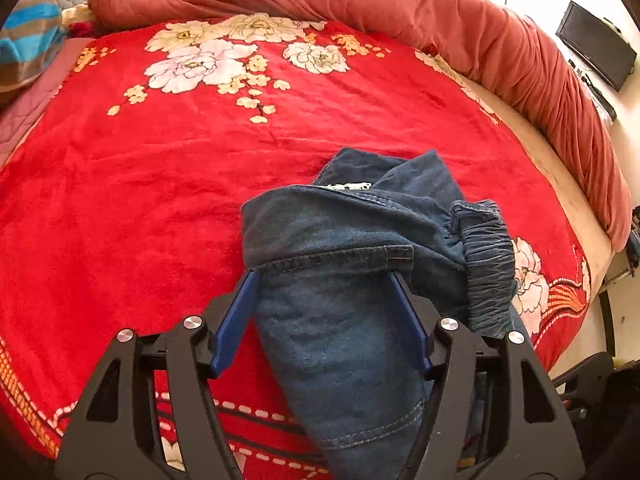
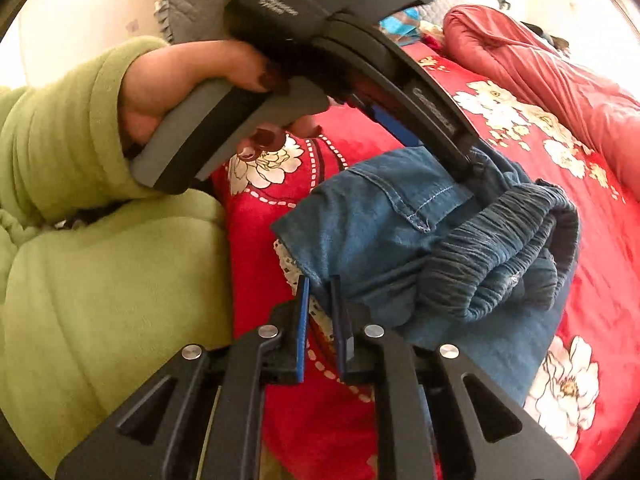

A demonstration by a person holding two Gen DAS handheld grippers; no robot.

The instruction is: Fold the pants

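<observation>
the crumpled blue denim pants (image 1: 348,248) lie on the red floral blanket (image 1: 140,168), long axis running away from the left gripper (image 1: 324,276), whose jaws stand wide astride a leg. the right gripper (image 2: 320,284) (nearer the hem) pinches narrow on the lace-trimmed edge.

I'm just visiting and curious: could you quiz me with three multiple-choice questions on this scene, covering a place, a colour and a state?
1. Where do the pants lie?
A on the blanket
B on a chair
C on the floor

2. What colour are the pants?
A black
B blue
C green

3. How does the left hand-held gripper stand?
A shut on nothing
B open, pants between its fingers
C out of view

Answers:
1 A, red flowered blanket shows all around them.
2 B, blue denim in both views.
3 B, its blue fingers stand wide apart beside the fabric.
</observation>
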